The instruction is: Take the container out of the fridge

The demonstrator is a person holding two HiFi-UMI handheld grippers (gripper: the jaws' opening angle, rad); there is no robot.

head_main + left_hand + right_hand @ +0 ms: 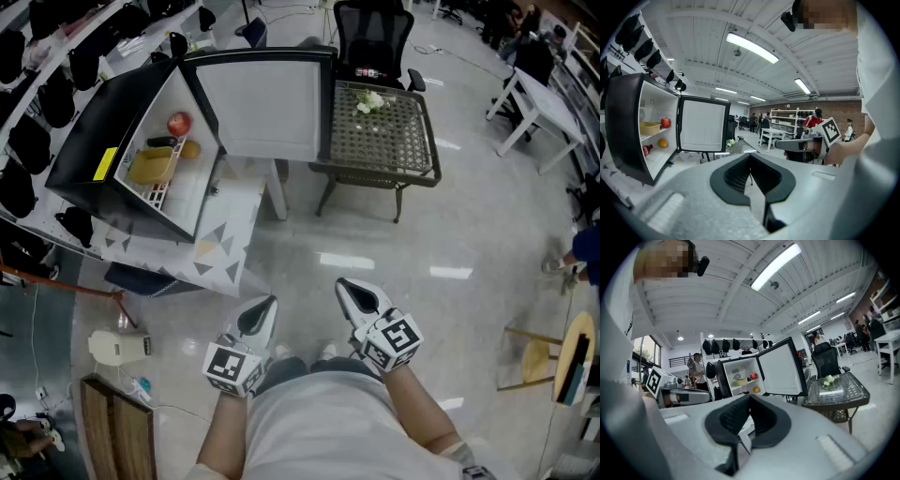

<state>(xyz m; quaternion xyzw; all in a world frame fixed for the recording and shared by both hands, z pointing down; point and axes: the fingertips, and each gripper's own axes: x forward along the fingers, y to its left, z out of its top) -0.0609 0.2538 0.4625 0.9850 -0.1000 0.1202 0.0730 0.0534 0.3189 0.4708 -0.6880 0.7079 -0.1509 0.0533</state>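
Plainly, the fridge (94,141) is the biggest thing in view, a black box with a white inside, standing on a worktop (230,234) with a triangle pattern. Its door (267,103) is swung wide open. Both claws hang low over the floor in front of the person, well apart from the fridge. The left claw (265,307) is clenched, its jaws meeting at the tips with nothing between them. The right claw (347,287) is clenched and empty too, and each carries its marker cube at the rear. The container (155,165), a yellow tub, sits on the upper shelf inside the fridge, untouched by either claw. An apple (179,123) rests on that shelf just beside the container. An orange (756,389) lies on the shelf below.
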